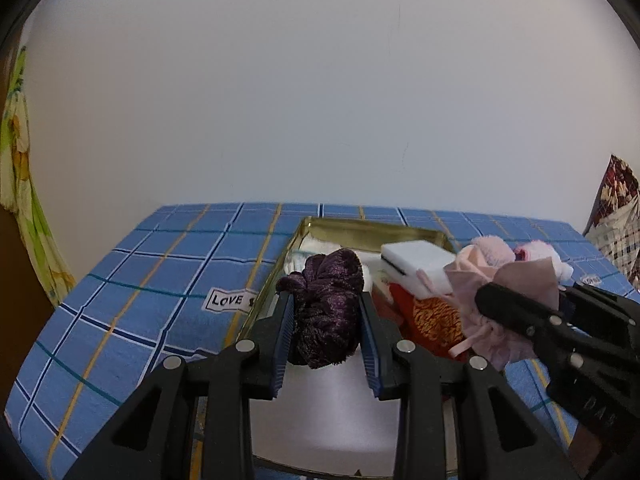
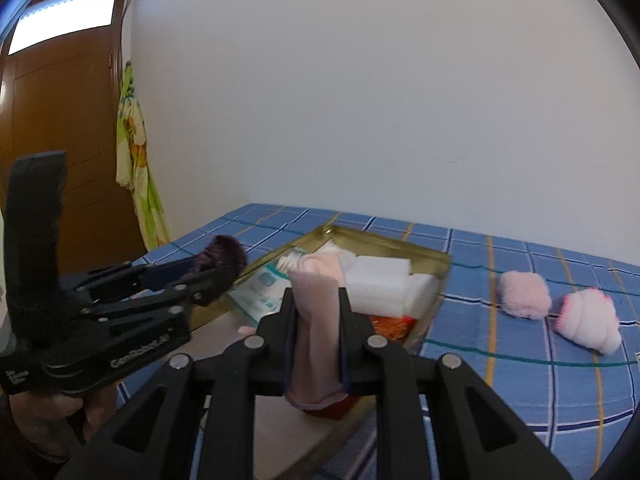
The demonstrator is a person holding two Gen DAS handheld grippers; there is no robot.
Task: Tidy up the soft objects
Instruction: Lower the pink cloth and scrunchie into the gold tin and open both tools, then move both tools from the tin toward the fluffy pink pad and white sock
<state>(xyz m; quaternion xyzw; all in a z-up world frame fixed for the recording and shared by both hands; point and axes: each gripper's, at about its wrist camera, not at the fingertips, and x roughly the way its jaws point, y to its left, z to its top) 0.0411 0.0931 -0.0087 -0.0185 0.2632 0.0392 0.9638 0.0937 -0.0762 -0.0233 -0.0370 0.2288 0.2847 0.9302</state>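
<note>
My left gripper (image 1: 326, 300) is shut on a dark purple velvet cloth (image 1: 326, 312) and holds it above the near end of a gold metal tin (image 1: 360, 232). My right gripper (image 2: 316, 300) is shut on a rolled pale pink cloth (image 2: 316, 320), also over the tin (image 2: 436, 276). In the left wrist view the right gripper (image 1: 520, 304) holds the pink cloth (image 1: 496, 296) at the right. In the right wrist view the left gripper (image 2: 224, 268) shows at the left with the purple cloth (image 2: 222, 258). The tin holds white sponges (image 2: 384, 288), a red-orange cloth (image 1: 434, 320) and a packet (image 2: 260, 292).
The tin sits on a bed with a blue checked sheet (image 1: 160, 280). A fluffy pink roll (image 2: 524, 294) and a white-pink roll (image 2: 588, 320) lie on the sheet right of the tin. A white wall is behind. A brown door (image 2: 60, 120) and a hanging towel (image 2: 136, 168) are at the left.
</note>
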